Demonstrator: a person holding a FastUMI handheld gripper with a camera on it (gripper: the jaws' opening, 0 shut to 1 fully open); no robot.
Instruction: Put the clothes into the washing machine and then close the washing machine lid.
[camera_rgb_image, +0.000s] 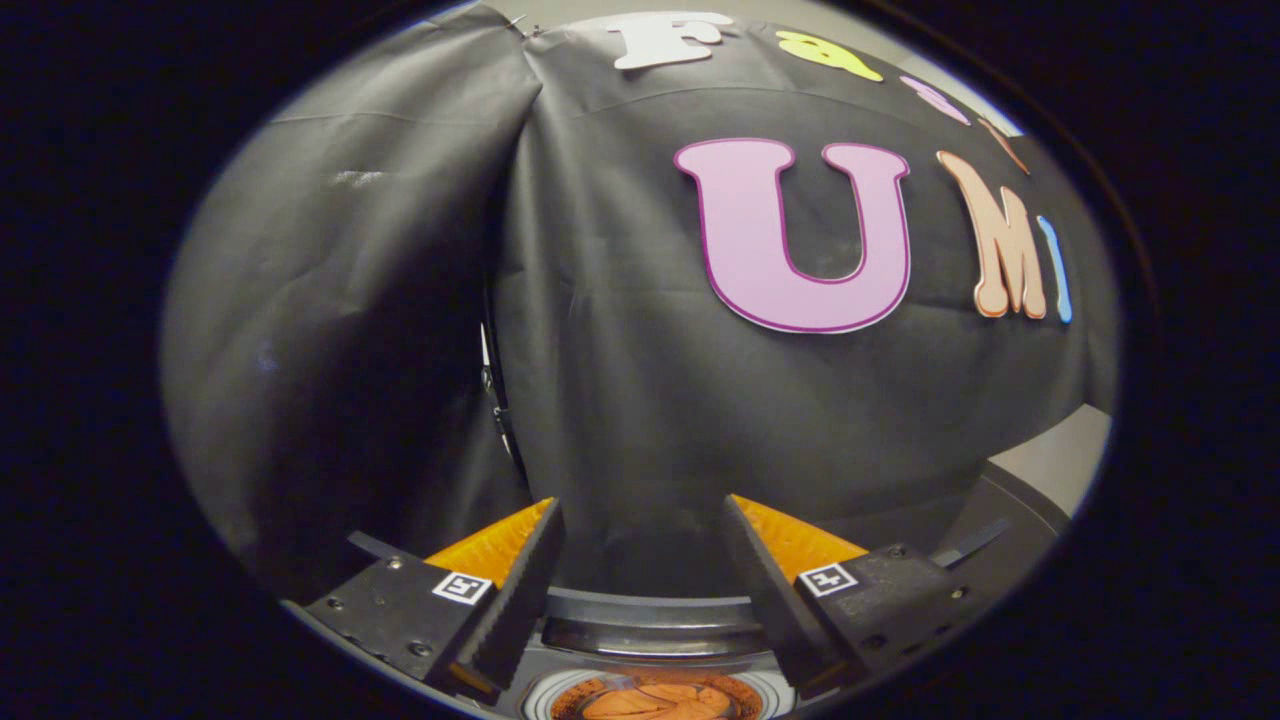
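One claw (640, 540) shows, with two fingers (520, 590) that stand well apart and hold nothing; the gap between them looks onto the booth's black cloth wall (620, 400). Each finger carries one small square marker (462, 587) on its base, two markers in all. The claw points forward and somewhat upward at the cloth, so that most of what lies ahead of the fingertips is the wall, which hangs in two panels meeting at a fold just beyond the left finger. One washing machine (650, 625) sits below the claw, between the roots of the two fingers: a curved dark rim with a grey band under it, and beneath that a round opening (655, 695) ringed in white. Inside that opening lies one bundle of orange clothes (655, 703), creased and folded, low in the drum and directly under the gap between the fingers, not touched by either of them. How many garments make up the bundle cannot be told. Off beyond the right finger a dark rounded panel (1010, 510) rises beside the machine, which may be its raised lid, though that is not certain; behind it a strip of pale wall (1065, 455) shows past the edge of the cloth. A thin dark cable (495, 400) runs down the fold in the cloth above the left finger.
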